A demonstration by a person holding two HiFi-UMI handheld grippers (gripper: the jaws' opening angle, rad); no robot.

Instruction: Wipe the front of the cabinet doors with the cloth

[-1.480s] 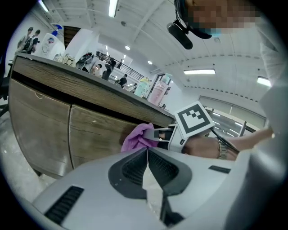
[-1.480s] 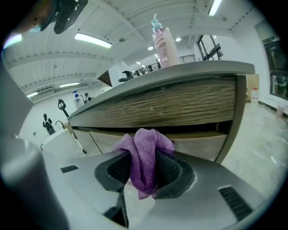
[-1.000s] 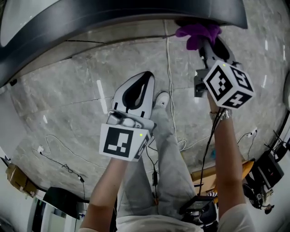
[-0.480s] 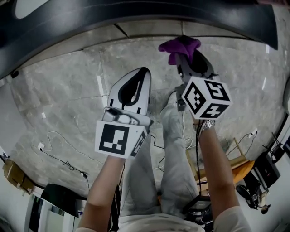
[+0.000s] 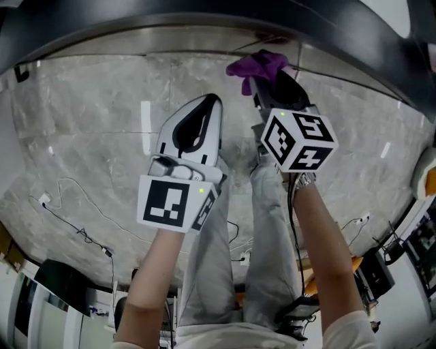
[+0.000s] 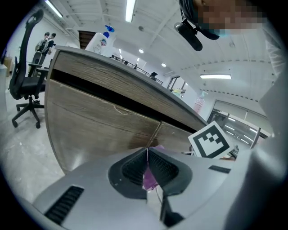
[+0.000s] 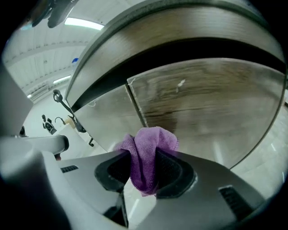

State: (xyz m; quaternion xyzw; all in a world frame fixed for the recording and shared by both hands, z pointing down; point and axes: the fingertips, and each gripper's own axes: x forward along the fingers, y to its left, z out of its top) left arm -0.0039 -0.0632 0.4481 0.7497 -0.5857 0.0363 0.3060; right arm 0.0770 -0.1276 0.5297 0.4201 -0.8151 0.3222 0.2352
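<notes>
A purple cloth (image 7: 148,157) is bunched between the jaws of my right gripper (image 7: 145,167), which is shut on it. The cloth (image 5: 257,67) points at the wood-grain cabinet doors (image 7: 202,103), just below the seam between two doors (image 7: 135,105); I cannot tell whether it touches. My left gripper (image 5: 202,111) is shut and empty, level with the right gripper and to its left. In the left gripper view the doors (image 6: 99,126) fill the middle, and a sliver of purple shows past the closed jaws.
A dark countertop edge (image 5: 204,20) overhangs the doors. A spray bottle (image 6: 101,40) stands on the counter. An office chair (image 6: 27,90) is off to the left. Cables (image 5: 75,225) lie on the marble floor; the person's legs (image 5: 225,259) are below the grippers.
My right gripper has carried the cloth leftward along the cabinet front, away from under the counter edge. The left gripper has kept its place and stayed shut.
</notes>
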